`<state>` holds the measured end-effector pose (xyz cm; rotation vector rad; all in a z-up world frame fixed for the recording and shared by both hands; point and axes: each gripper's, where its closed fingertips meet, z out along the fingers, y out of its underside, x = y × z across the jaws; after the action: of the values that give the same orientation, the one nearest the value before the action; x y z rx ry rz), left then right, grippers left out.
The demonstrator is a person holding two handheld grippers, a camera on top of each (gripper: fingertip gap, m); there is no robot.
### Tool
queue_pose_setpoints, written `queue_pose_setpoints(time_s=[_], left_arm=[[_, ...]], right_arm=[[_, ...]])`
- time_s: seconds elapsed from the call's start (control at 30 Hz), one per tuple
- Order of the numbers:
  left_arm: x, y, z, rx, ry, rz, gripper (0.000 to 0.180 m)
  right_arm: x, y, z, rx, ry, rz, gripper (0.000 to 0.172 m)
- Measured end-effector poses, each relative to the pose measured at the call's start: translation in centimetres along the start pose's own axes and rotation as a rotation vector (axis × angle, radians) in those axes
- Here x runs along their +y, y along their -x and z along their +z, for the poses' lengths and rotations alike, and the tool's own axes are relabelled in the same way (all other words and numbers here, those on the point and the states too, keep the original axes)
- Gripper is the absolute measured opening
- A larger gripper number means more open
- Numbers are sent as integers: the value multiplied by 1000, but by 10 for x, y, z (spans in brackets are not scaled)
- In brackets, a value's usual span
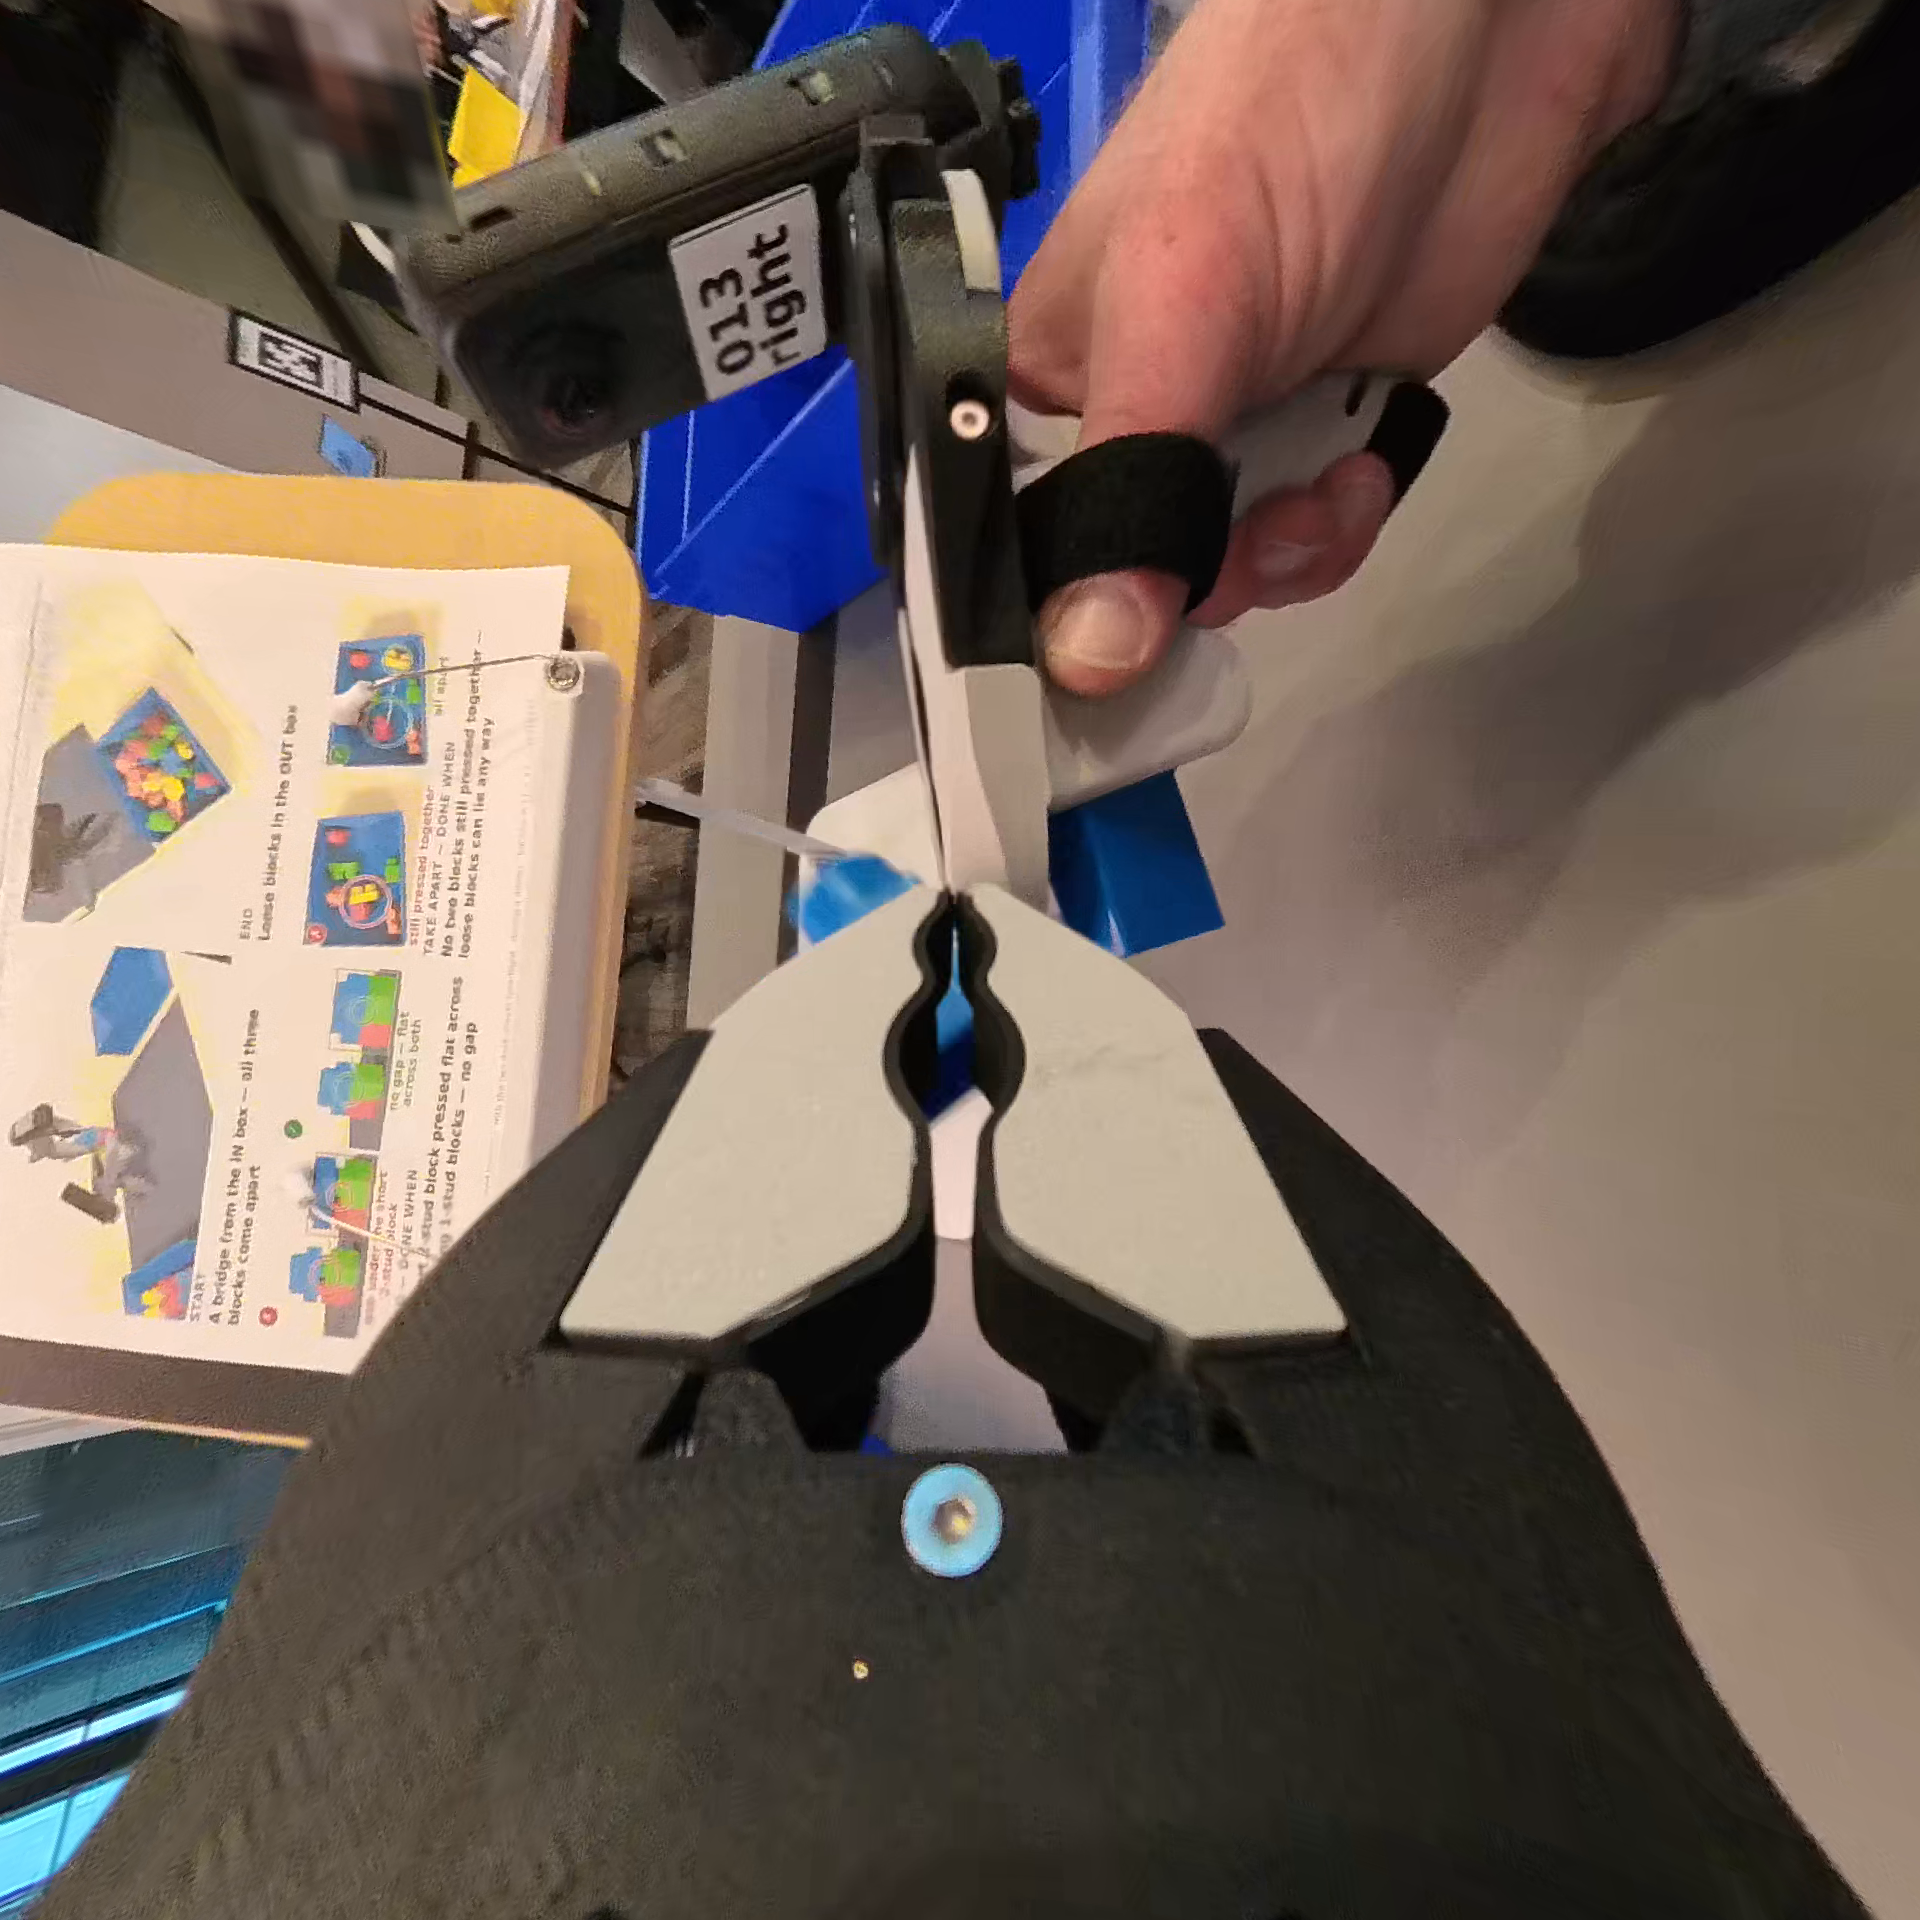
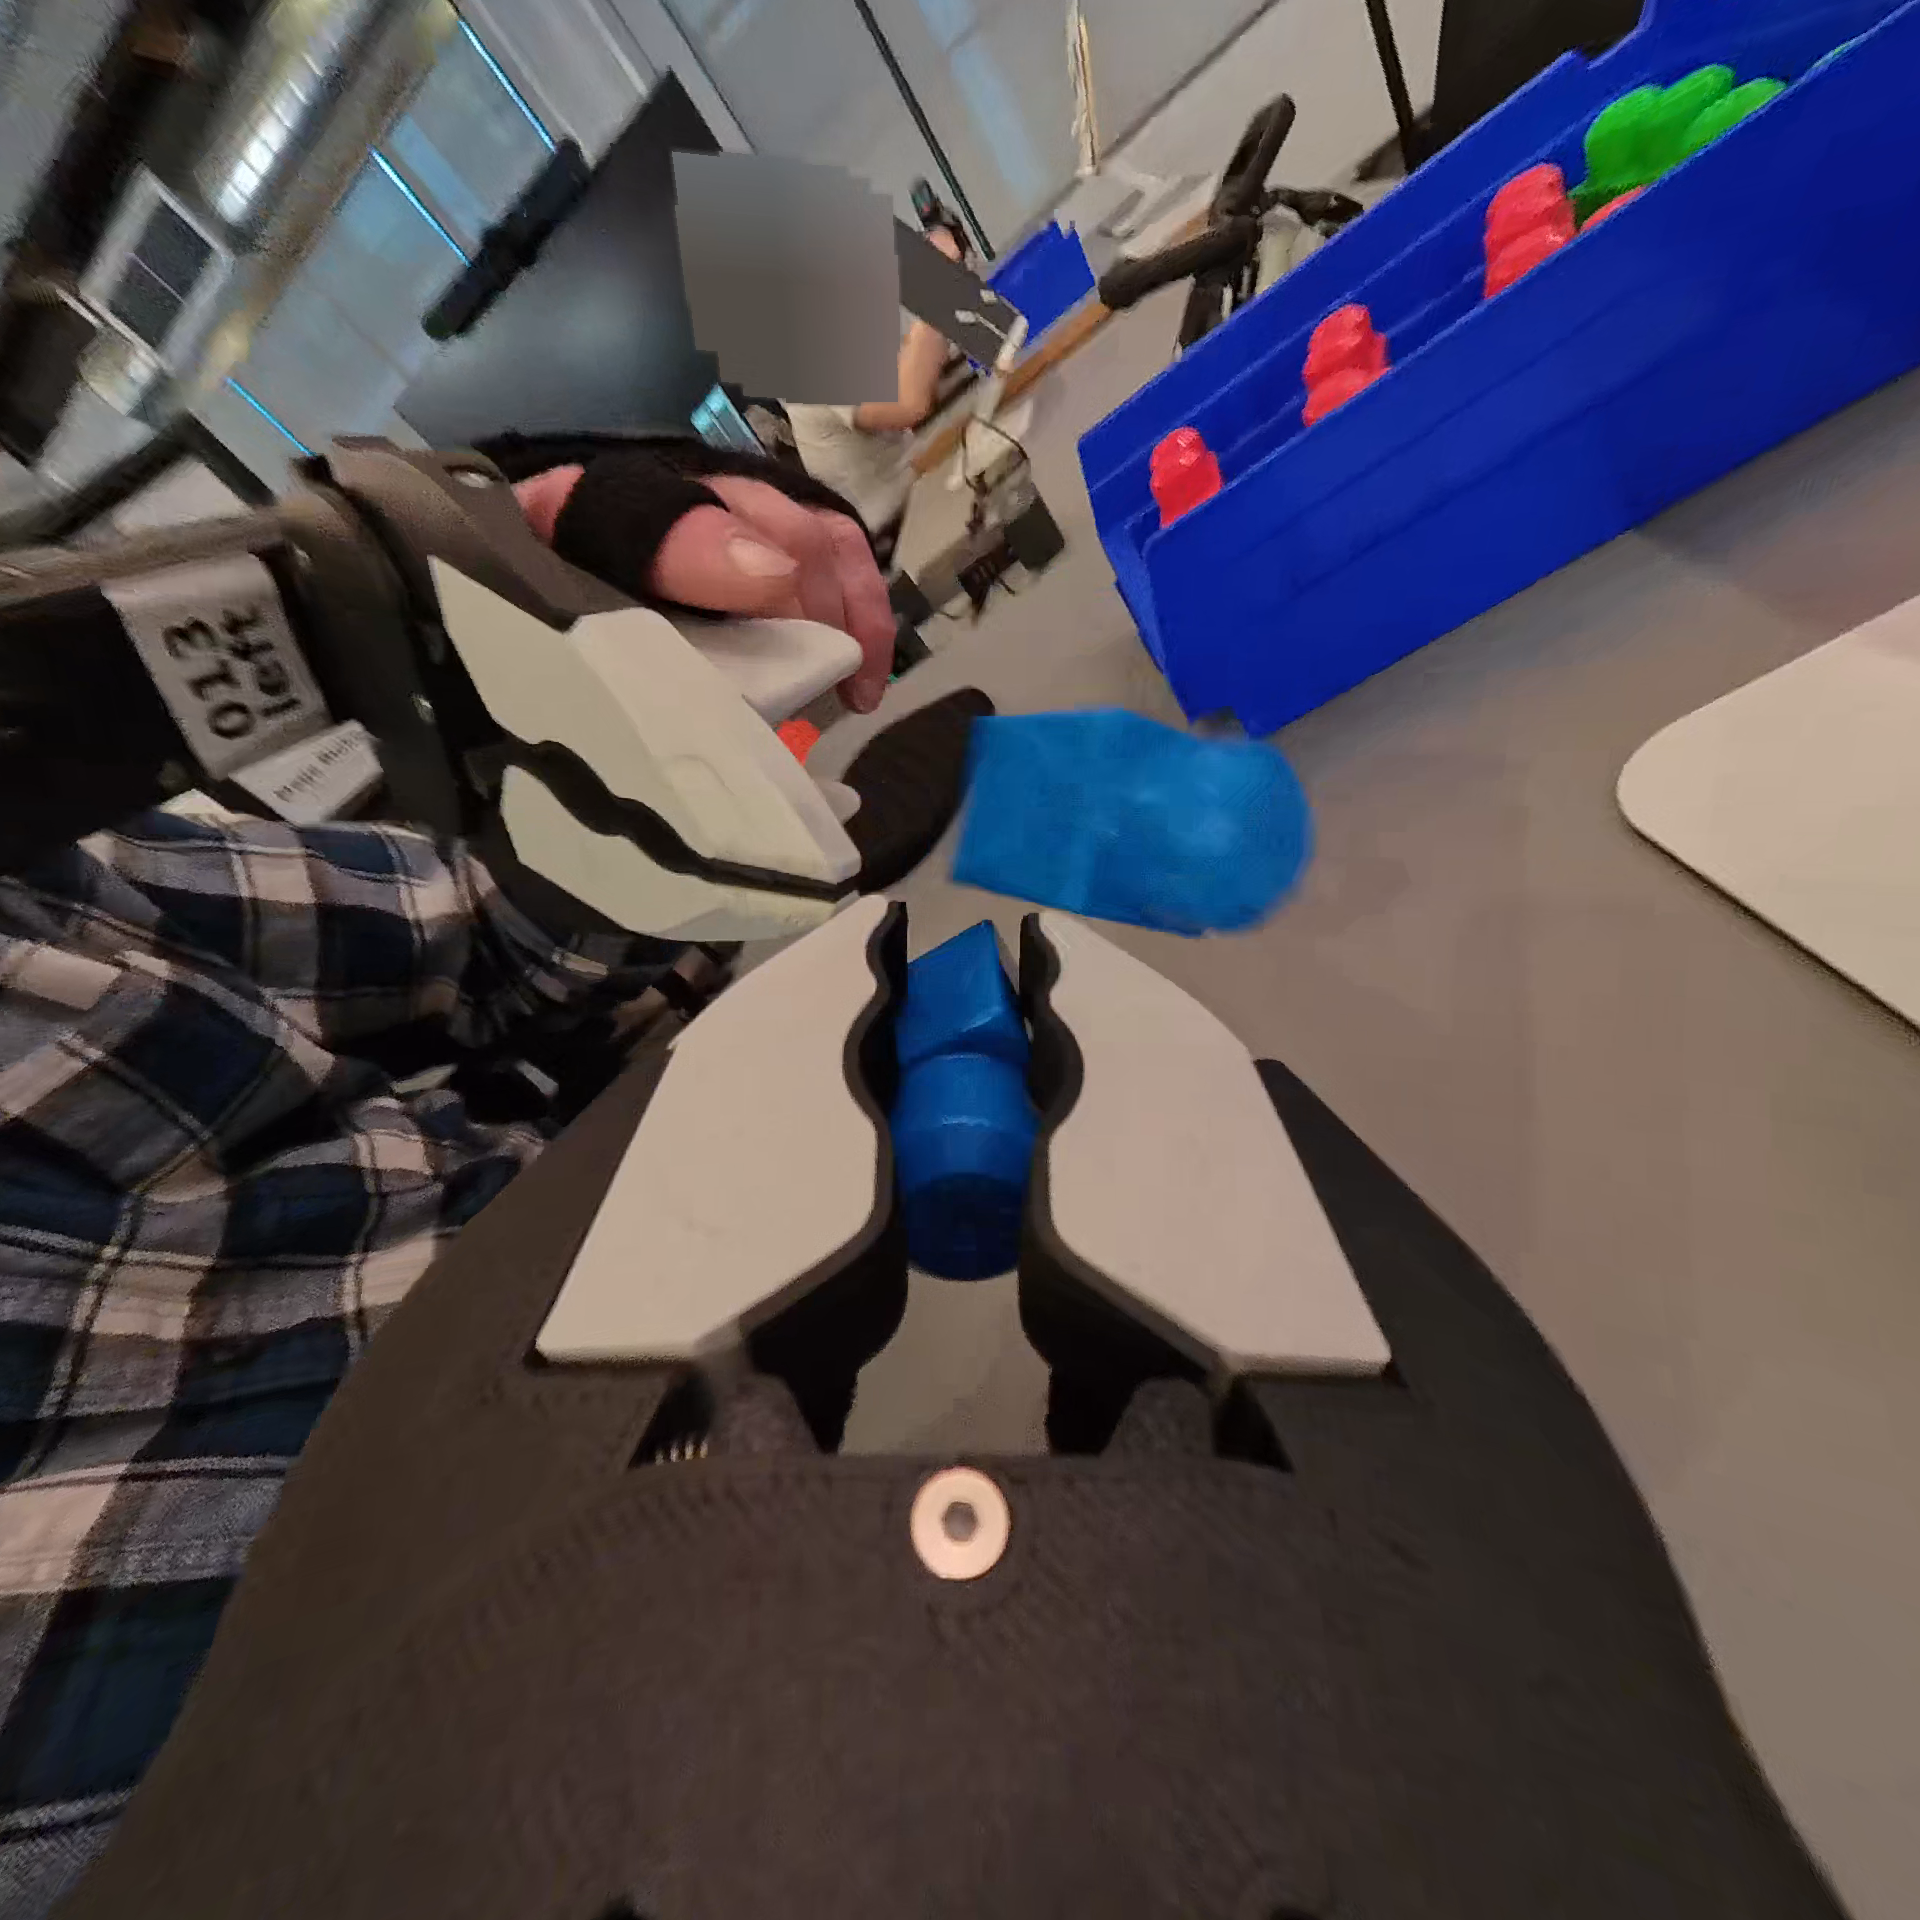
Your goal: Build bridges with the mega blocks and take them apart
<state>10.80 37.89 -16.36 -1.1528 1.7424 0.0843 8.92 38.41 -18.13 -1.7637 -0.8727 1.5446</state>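
My right gripper [image 2: 961,935] is shut on a small blue block [image 2: 961,1091], whose round stud points back toward the camera. A second, larger blue block [image 2: 1127,821] is blurred just beyond my right fingertips, outside both grasps. My left gripper [image 1: 954,902] is shut, with its pads together and nothing between them. In the right wrist view the left gripper [image 2: 831,878] sits just left of the loose block. In the left wrist view the right gripper [image 1: 966,852] meets my left tips edge-on, with the held block [image 1: 1132,862] on its right and the blurred block [image 1: 842,899] on its left.
A blue bin [image 2: 1351,582] with red and green blocks stands at the back right. A white mat [image 2: 1787,810] lies on the grey table. An instruction sheet [image 1: 260,935] on a yellow board and another blue bin [image 1: 748,499] lie beyond. A person sits far behind. The tips of both grippers are at nearly the same place.
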Motion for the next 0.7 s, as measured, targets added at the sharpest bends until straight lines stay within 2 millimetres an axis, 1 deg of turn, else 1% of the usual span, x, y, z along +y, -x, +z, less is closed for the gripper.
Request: queue_pose_setpoints(time_s=[0.13,0.27,0.33,0.4,0.43,0.47,0.53,0.57,0.63,0.7], left_arm=[[4,-5,0,11,-24,-28,0],[12,-16,0,51,-27,-70,3],[20,-20,-2,63,-16,-123,11],[33,-22,-8,54,-5,-166,14],[40,-22,-11,49,7,-191,16],[50,-23,-15,41,25,-215,17],[69,-22,-26,19,67,-254,17],[78,-22,-32,12,92,-275,15],[94,-20,-46,-18,129,-304,14],[107,-19,-60,-46,157,-344,14]], right_arm=[[6,0,1,7,22,-22,21],[15,-5,2,29,54,-21,21],[10,-5,-5,43,33,-26,21],[-1,-5,-19,86,4,-59,21],[-11,-6,-31,124,-17,-86,21],[-24,-7,-47,175,-47,-119,20],[-52,-18,-91,361,-95,-202,21],[-64,-27,-119,484,-106,-246,21],[-81,-50,-182,767,-98,-318,21],[-85,-77,-246,1037,-59,-326,20]])
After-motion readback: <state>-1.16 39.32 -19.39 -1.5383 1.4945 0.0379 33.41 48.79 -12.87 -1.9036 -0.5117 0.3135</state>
